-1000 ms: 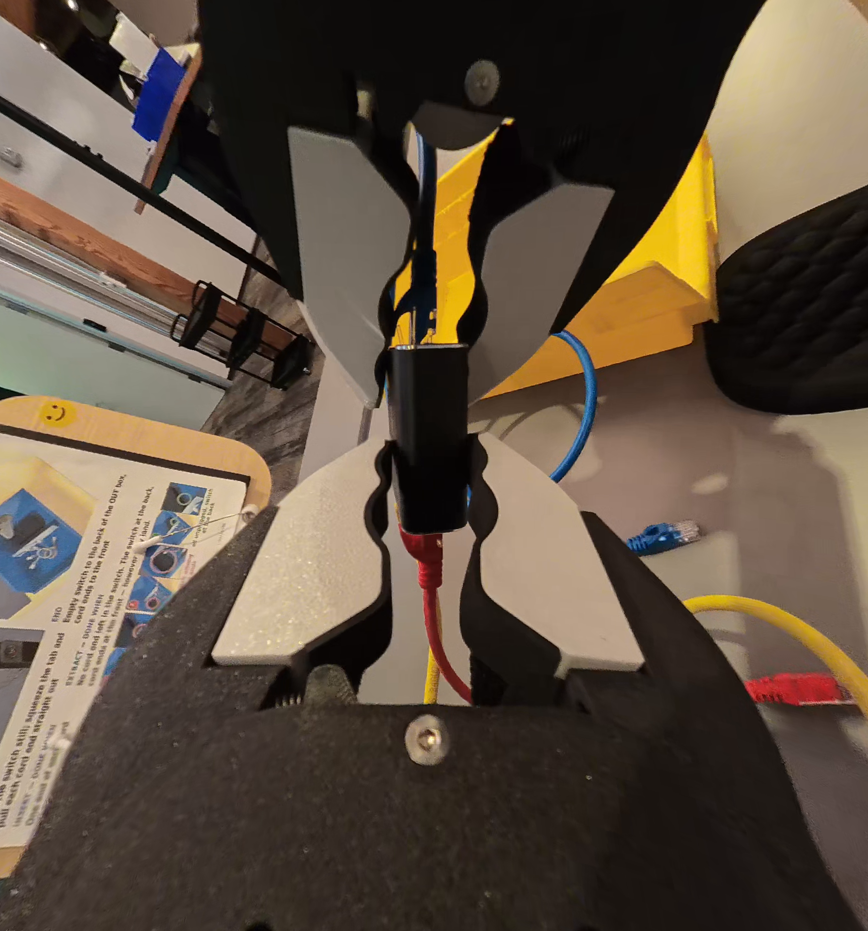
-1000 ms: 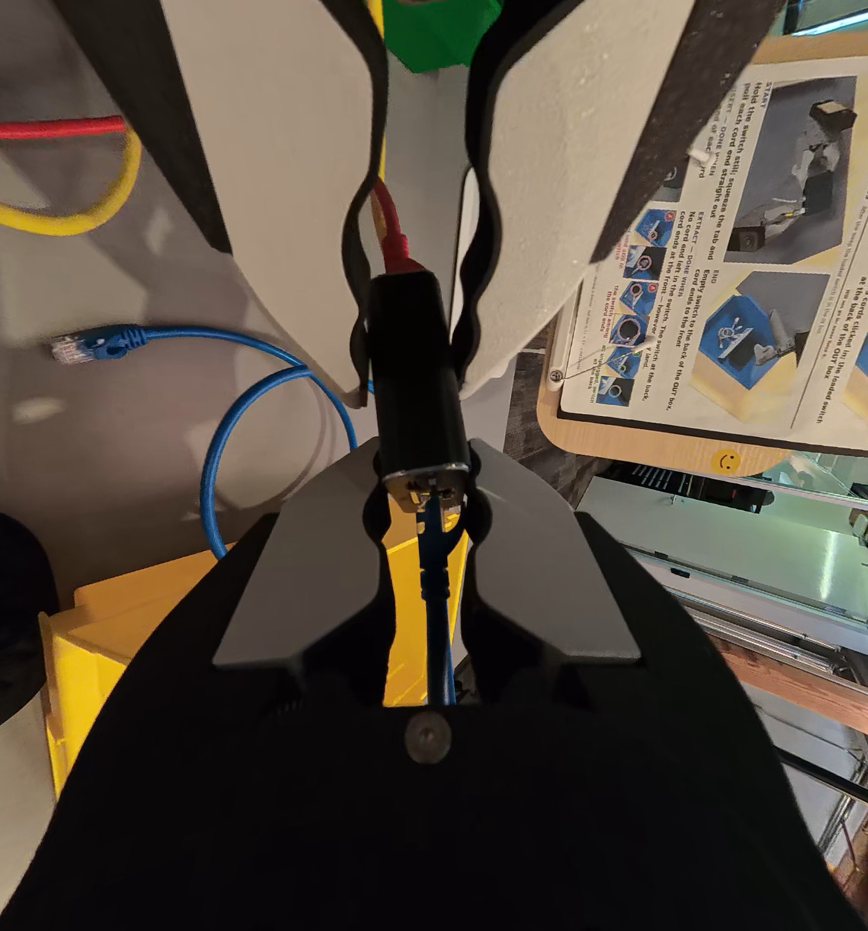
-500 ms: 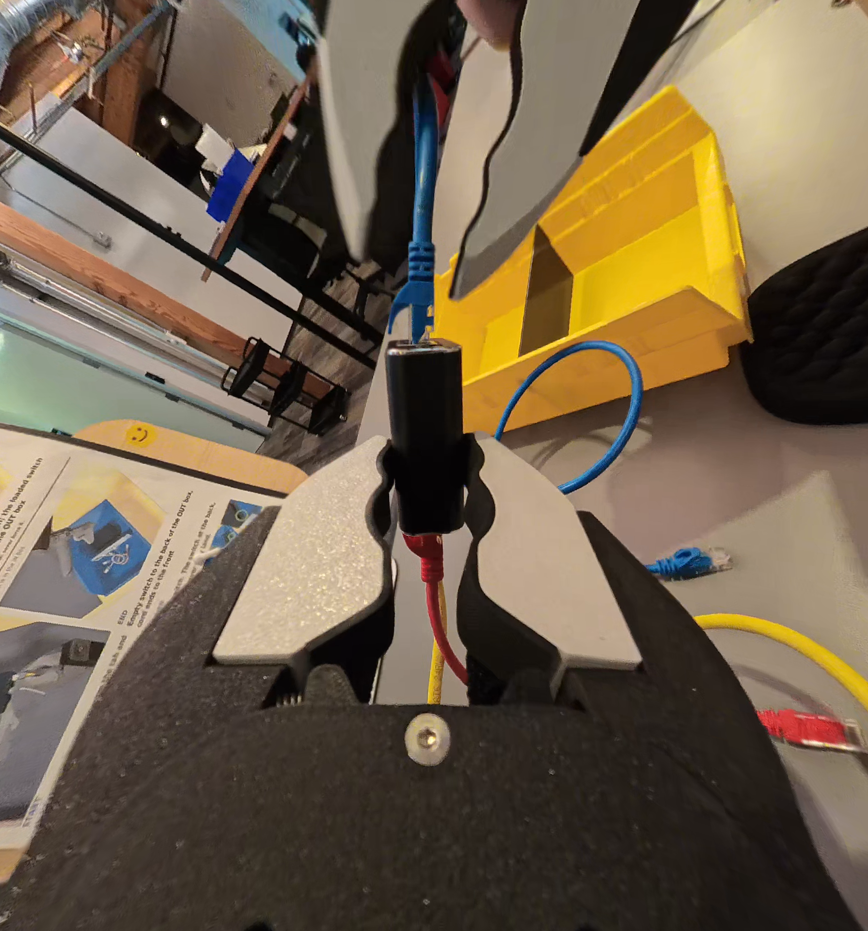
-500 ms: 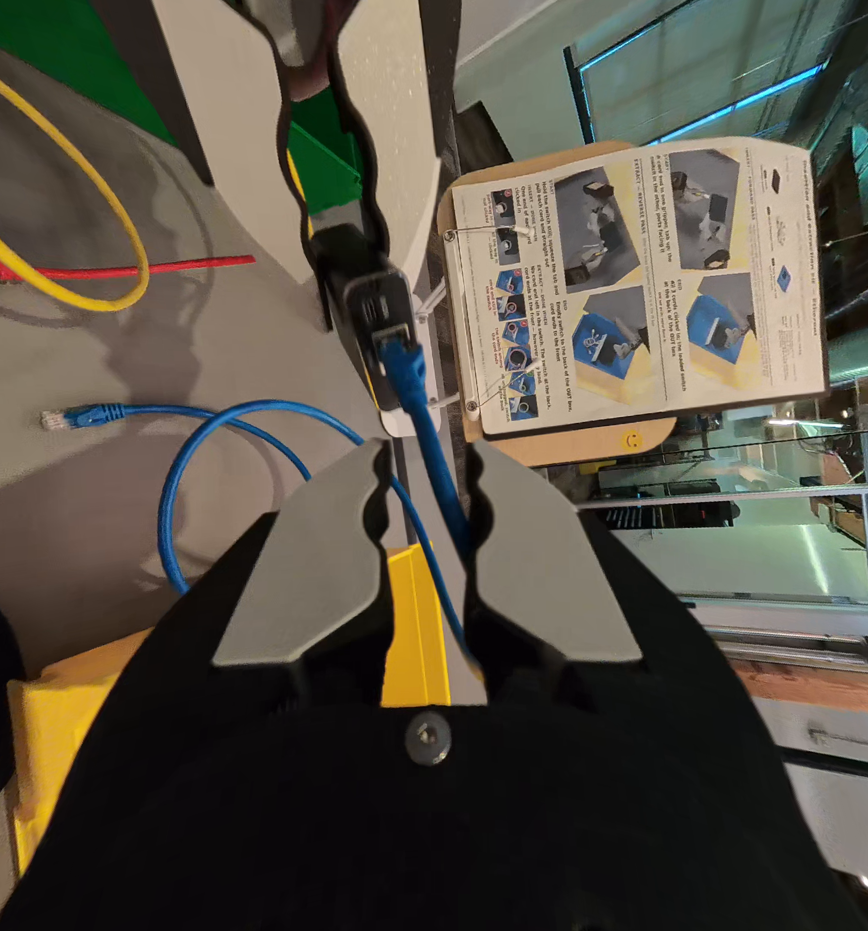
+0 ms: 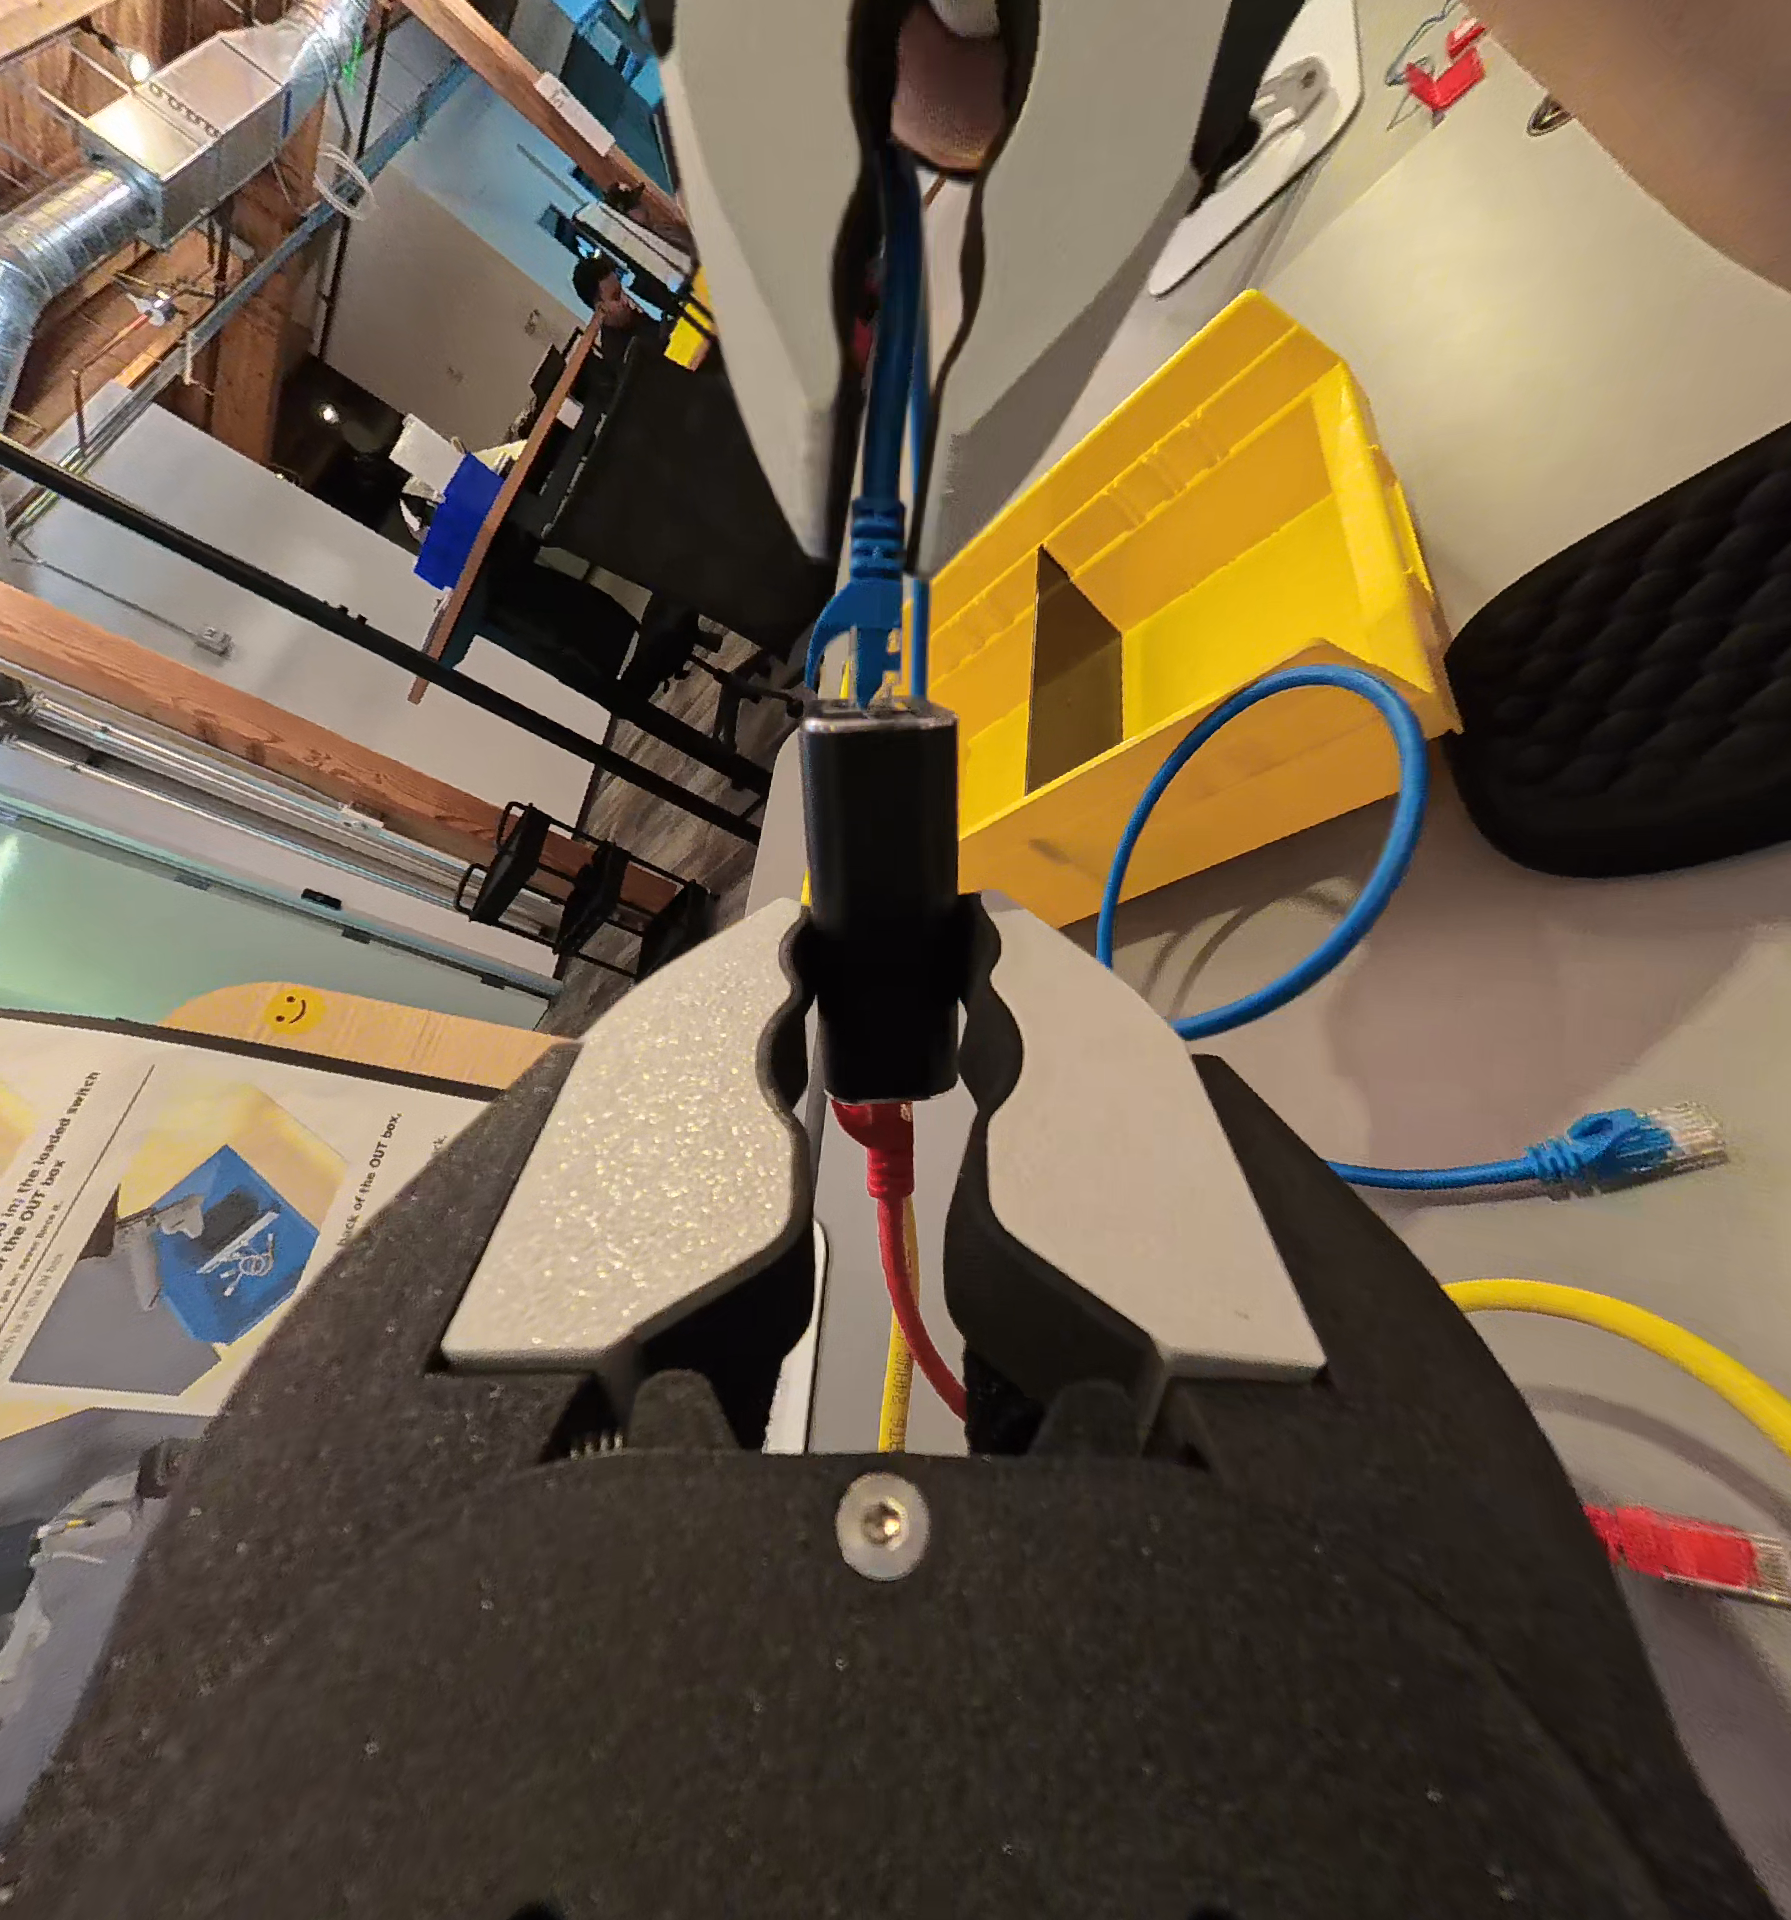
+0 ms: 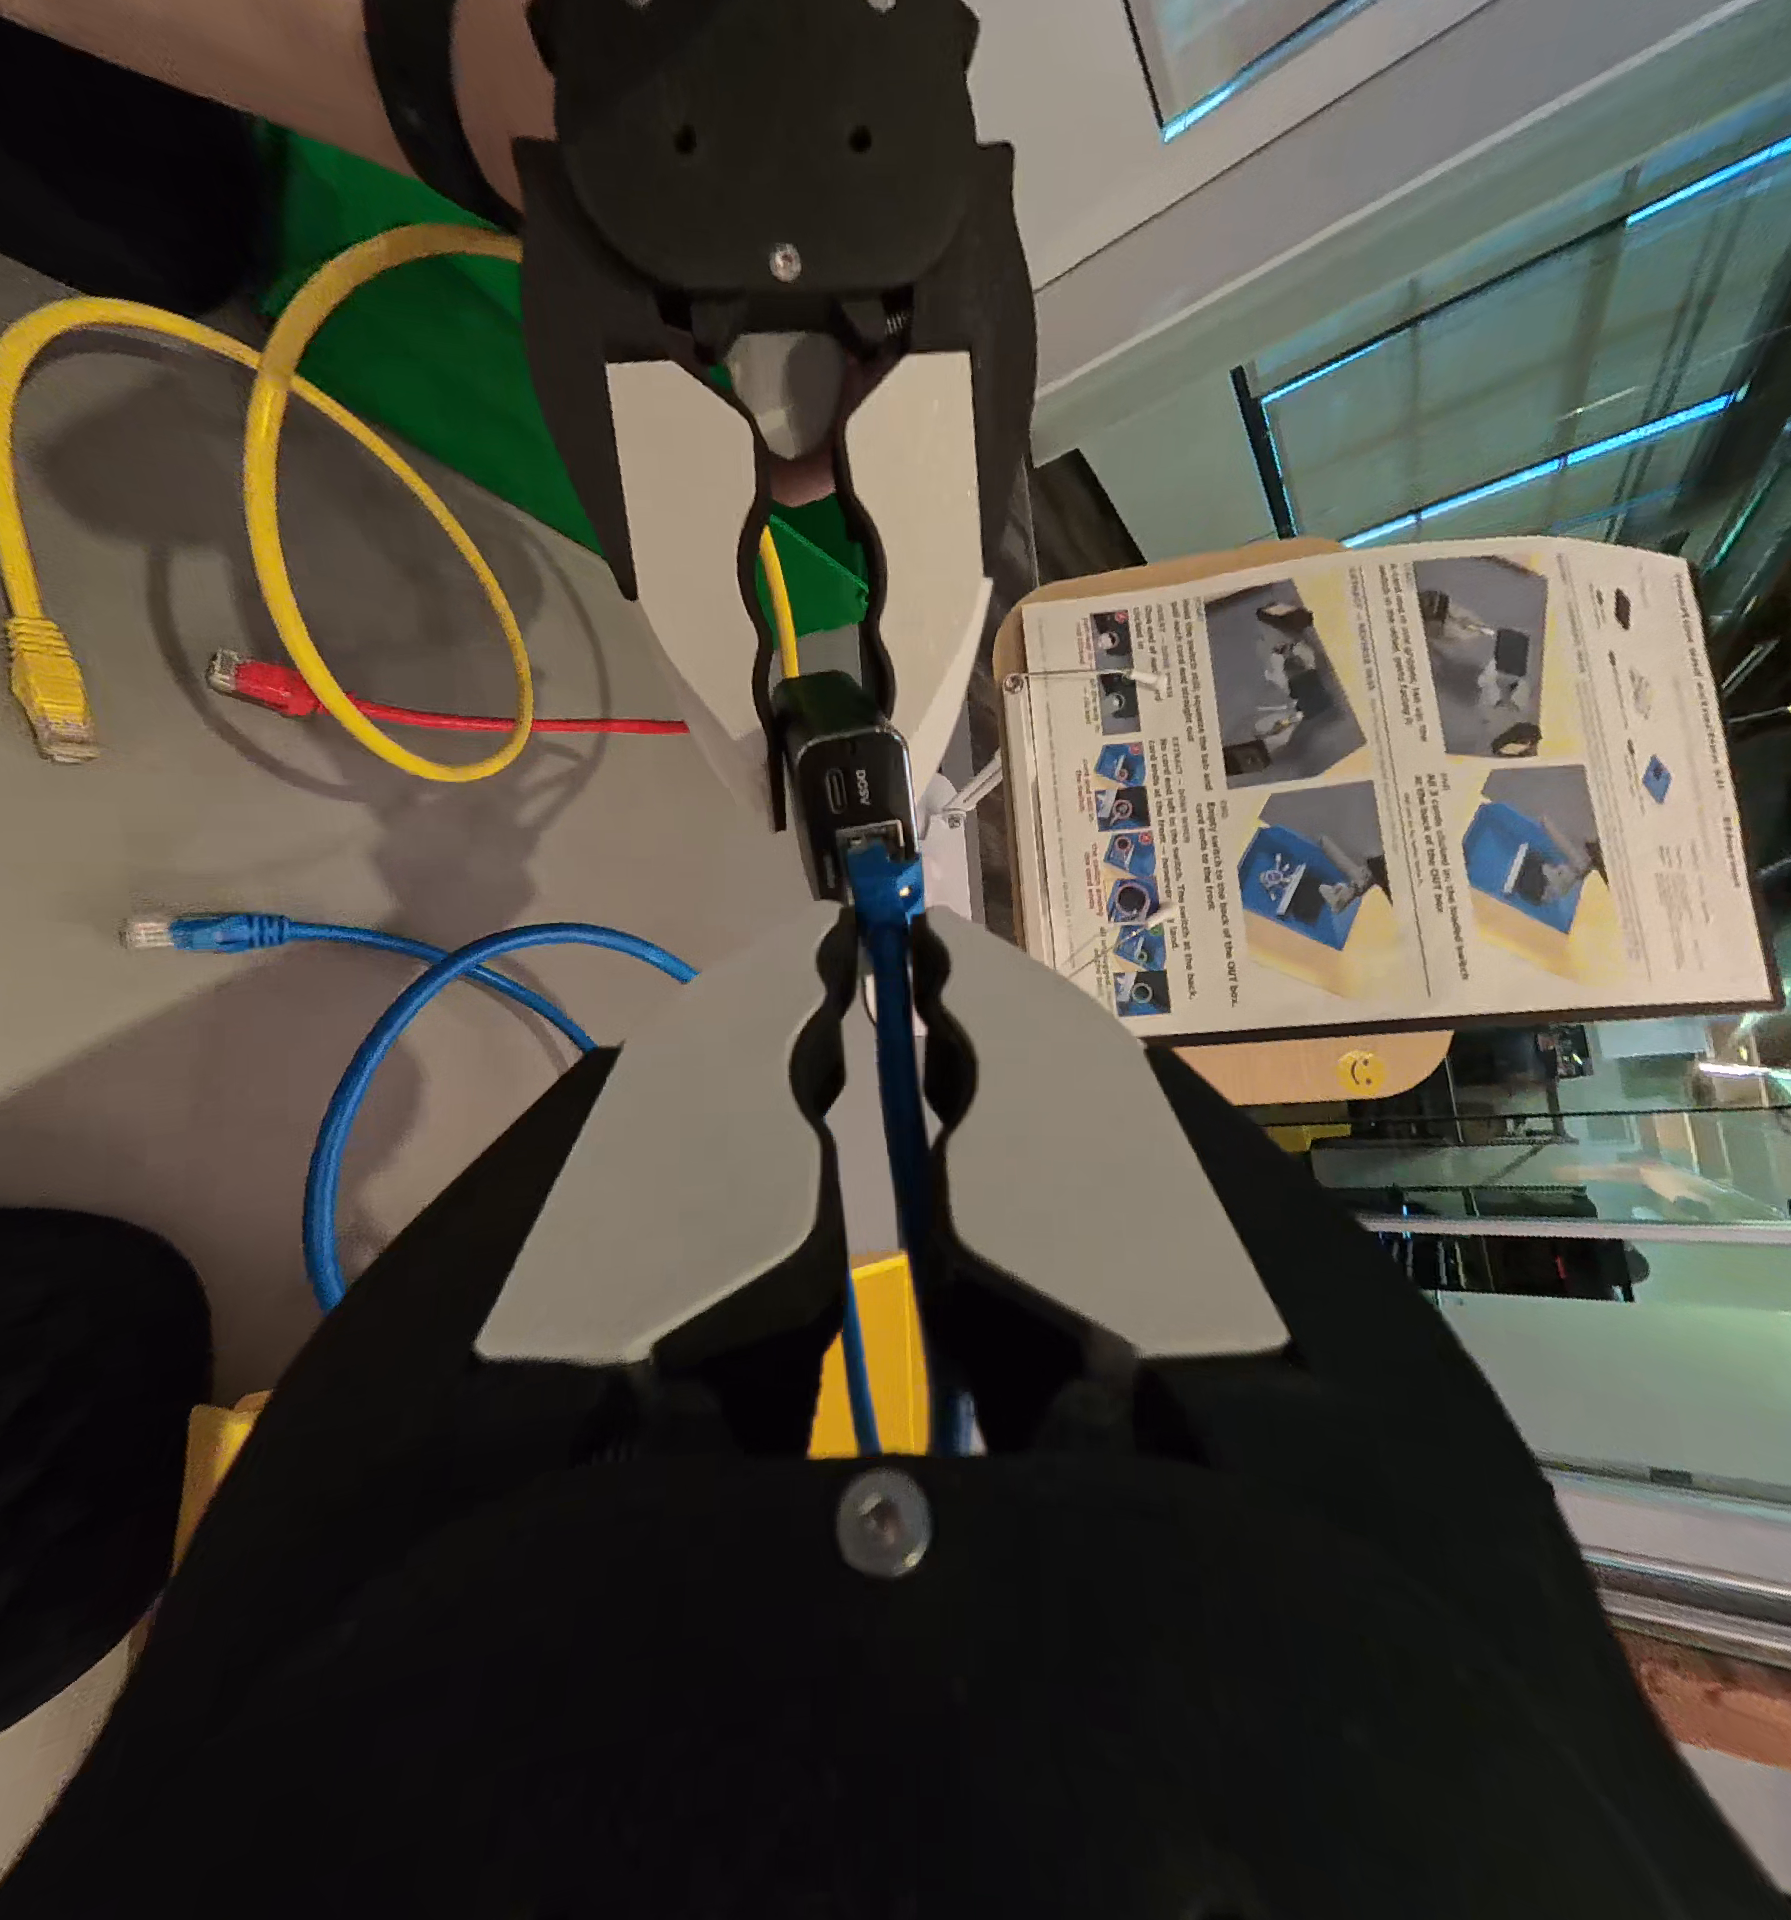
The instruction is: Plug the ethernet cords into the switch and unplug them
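the left gripper [image 5: 886,1013] pinches the switch [image 5: 878,894] to steady it in the air, while the right gripper [image 6: 883,971] clamps the blue cord [image 6: 896,1049] just behind its plug, seated in the switch's port.

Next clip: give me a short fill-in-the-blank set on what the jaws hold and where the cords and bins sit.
1. The left gripper clamps its jaws on the black ____.
2. The right gripper has its jaws closed around the ____ cord just behind its plug.
3. The cord entering the near end of the switch, next to the yellow cord, is ____.
4. The loose blue loop on the table lies beside the ____ bin.

Missing words: switch; blue; red; yellow
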